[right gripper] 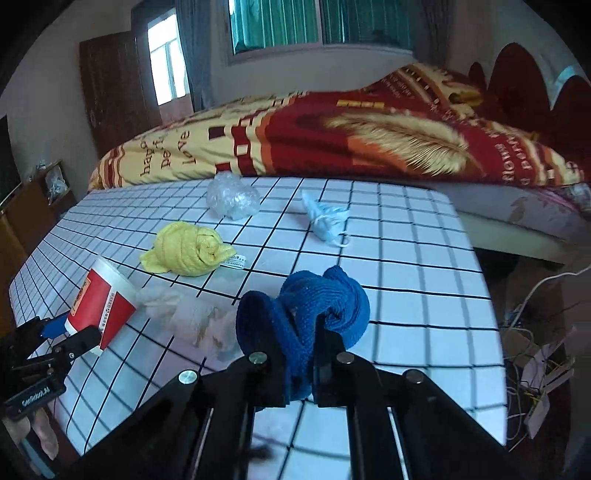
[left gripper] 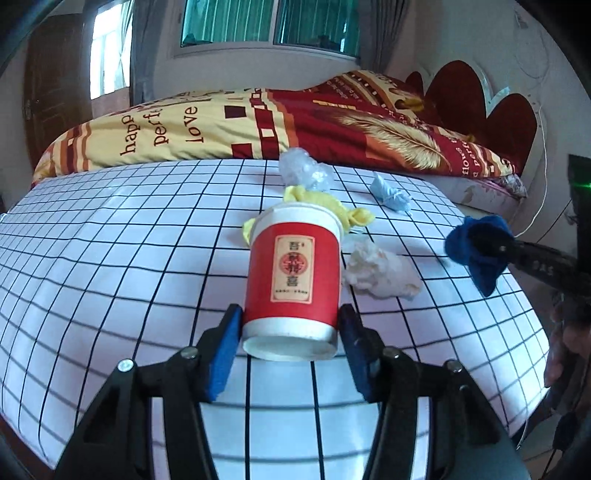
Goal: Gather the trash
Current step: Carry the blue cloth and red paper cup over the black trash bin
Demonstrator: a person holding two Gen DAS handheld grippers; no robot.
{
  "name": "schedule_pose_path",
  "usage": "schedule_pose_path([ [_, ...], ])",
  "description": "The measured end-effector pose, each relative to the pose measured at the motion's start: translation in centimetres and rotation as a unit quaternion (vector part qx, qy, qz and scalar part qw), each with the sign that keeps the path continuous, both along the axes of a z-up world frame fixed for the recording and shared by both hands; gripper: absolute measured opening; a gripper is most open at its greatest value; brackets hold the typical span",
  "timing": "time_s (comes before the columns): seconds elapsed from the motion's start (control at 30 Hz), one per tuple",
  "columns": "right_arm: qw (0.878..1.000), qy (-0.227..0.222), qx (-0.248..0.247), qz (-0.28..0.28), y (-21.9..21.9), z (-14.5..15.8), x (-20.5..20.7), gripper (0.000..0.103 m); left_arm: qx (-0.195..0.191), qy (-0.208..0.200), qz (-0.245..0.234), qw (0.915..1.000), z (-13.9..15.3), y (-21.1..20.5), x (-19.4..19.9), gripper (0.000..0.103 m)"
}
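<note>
Left gripper [left gripper: 291,334] clamps red paper cup [left gripper: 293,280] near its base; right gripper [right gripper: 298,354] pinches blue knitted cloth [right gripper: 317,306] ahead of it. Risks: cup crushing, cloth slipping free.

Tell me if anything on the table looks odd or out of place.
The red paper cup is tipped over, held at its base by the left gripper. Two rolled cloths sit among the trash: a yellow one on the table, a blue one clamped in the right gripper. Nothing looks spilled.

Daylit windows [left gripper: 269,22]; brown door [right gripper: 107,85]; bed [left gripper: 295,122] behind gridded table [left gripper: 110,258]
</note>
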State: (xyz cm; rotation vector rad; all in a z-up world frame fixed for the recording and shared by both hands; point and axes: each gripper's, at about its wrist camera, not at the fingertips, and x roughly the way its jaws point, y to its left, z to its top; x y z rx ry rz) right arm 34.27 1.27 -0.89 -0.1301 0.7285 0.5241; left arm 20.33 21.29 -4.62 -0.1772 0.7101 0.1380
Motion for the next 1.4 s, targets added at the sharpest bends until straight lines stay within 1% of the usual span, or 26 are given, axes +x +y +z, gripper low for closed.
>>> schedule_pose_path([
  [0.1,1.000,-0.012,0.000,-0.004,-1.5,1.1,-1.8,0.007,0.001,-0.002,-0.005,1.0000,0.5,-1.0,-1.2,0.054],
  [0.3,0.999,-0.030,-0.001,-0.016,-4.6,2.9,-6.1,0.007,0.017,-0.014,-0.025,0.9995,1.8,-4.2,-3.7,0.054],
  [0.47,0.999,-0.039,-0.008,-0.025,-6.6,3.8,-9.4,0.007,0.022,-0.019,-0.036,0.9989,2.5,-6.4,-5.1,0.054],
  [0.63,0.998,-0.047,-0.014,-0.038,-8.7,4.6,-12.3,0.007,0.018,-0.027,-0.053,0.9981,3.1,-8.3,-6.3,0.054],
  [1.0,0.996,-0.061,-0.006,-0.066,-12.5,6.1,-16.6,0.007,0.022,-0.042,-0.082,0.9955,4.5,-11.7,-8.0,0.054],
  [1.13,0.995,-0.064,-0.007,-0.076,-14.1,6.4,-17.7,0.007,0.023,-0.045,-0.098,0.9939,4.8,-13.7,-8.4,0.054],
  [1.4,0.991,-0.067,-0.013,-0.116,-18.9,6.4,-19.8,0.007,0.022,-0.044,-0.141,0.9887,4.7,-18.0,-8.7,0.054],
])
